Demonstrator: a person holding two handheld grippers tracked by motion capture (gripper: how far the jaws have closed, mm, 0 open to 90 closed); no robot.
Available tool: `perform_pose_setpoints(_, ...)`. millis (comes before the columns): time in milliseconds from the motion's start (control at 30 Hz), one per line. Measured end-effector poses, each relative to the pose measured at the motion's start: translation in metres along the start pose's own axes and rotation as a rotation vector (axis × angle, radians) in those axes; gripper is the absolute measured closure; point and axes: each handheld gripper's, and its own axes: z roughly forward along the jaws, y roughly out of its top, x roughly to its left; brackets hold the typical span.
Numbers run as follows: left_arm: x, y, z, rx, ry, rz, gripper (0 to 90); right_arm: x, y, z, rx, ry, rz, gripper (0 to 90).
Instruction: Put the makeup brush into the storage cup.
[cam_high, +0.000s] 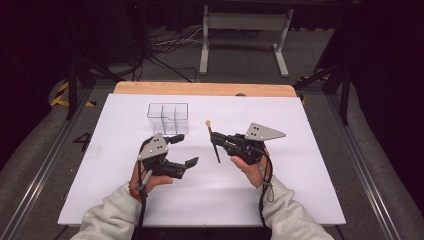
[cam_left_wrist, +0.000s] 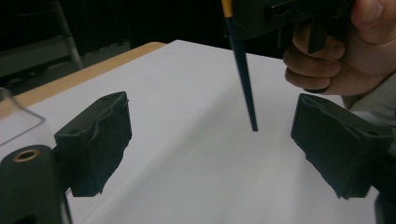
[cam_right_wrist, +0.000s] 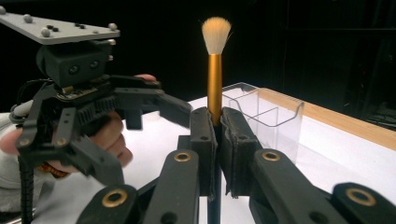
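White paper covers the table (cam_high: 300, 200), with a dark room and floor cables beyond it. Nearest, the left gripper (cam_high: 181, 150) hangs with its jaws wide apart and nothing between them. Just beyond, the right gripper (cam_high: 214, 136) has its jaws clamped together on a makeup brush (cam_right_wrist: 215, 88), held upright with the pale bristles on top and the dark tapered handle pointing down at the paper. It looks light and stiff, the gold ferrule smooth and probably slippery, the tuft soft and easily crushed. So the handle, below the ferrule, is the place to take it. Farther back stands a clear compartment organizer (cam_high: 167, 118), thin-walled and likely to slide if nudged.
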Motion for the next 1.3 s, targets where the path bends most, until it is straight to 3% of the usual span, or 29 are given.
perform_pose_setpoints(133,-0.007,-0.001,0.012,0.003,-0.026,-0.001,20.0,0.006,-0.001,0.004,-0.012,0.021,-0.005,84.3)
perform_pose_setpoints(167,-0.010,-0.002,0.018,-0.003,-0.049,-0.008,24.2,0.006,-0.002,0.005,-0.018,0.034,0.001,84.3)
perform_pose_setpoints(233,-0.012,-0.002,0.020,-0.004,-0.047,-0.009,25.5,0.008,-0.003,0.006,-0.023,0.039,0.002,84.3)
perform_pose_setpoints(300,-0.013,-0.003,0.021,-0.017,-0.061,-0.023,33.2,0.010,-0.005,0.007,-0.034,0.047,0.005,84.3)
perform_pose_setpoints(367,-0.012,-0.003,0.022,-0.018,-0.043,-0.027,38.3,0.013,-0.008,0.010,-0.035,0.049,-0.004,84.3)
perform_pose_setpoints(433,-0.010,-0.005,0.021,-0.038,-0.049,-0.055,45.7,0.016,-0.011,0.013,-0.027,0.052,-0.011,84.3)
perform_pose_setpoints(600,-0.008,-0.006,0.019,-0.045,-0.041,-0.058,62.5,0.019,-0.016,0.018,-0.035,0.054,-0.002,84.3)
perform_pose_setpoints(633,-0.008,-0.006,0.019,-0.042,-0.033,-0.054,62.5,0.019,-0.016,0.018,-0.035,0.054,-0.002,84.3)
perform_pose_setpoints(667,-0.008,-0.006,0.018,-0.038,-0.006,-0.048,68.1,0.021,-0.018,0.020,-0.034,0.058,-0.009,84.3)
perform_pose_setpoints(800,-0.008,-0.007,0.018,-0.031,-0.003,-0.037,78.4,0.021,-0.021,0.022,-0.039,0.047,-0.007,84.2)
perform_pose_setpoints(967,-0.007,-0.008,0.018,-0.019,0.022,-0.039,82.3,0.021,-0.023,0.021,-0.035,0.039,-0.003,83.2)
perform_pose_setpoints(1100,-0.006,-0.009,0.018,-0.012,0.026,-0.036,82.4,0.021,-0.021,0.020,-0.036,0.025,0.000,76.9)
perform_pose_setpoints(1200,-0.005,-0.009,0.018,-0.001,0.023,-0.046,82.4,0.024,-0.019,0.017,-0.027,0.011,-0.026,75.0)
perform_pose_setpoints(1300,-0.003,-0.009,0.018,0.012,0.034,-0.031,82.4,0.026,-0.015,0.013,-0.030,-0.007,-0.045,71.1)
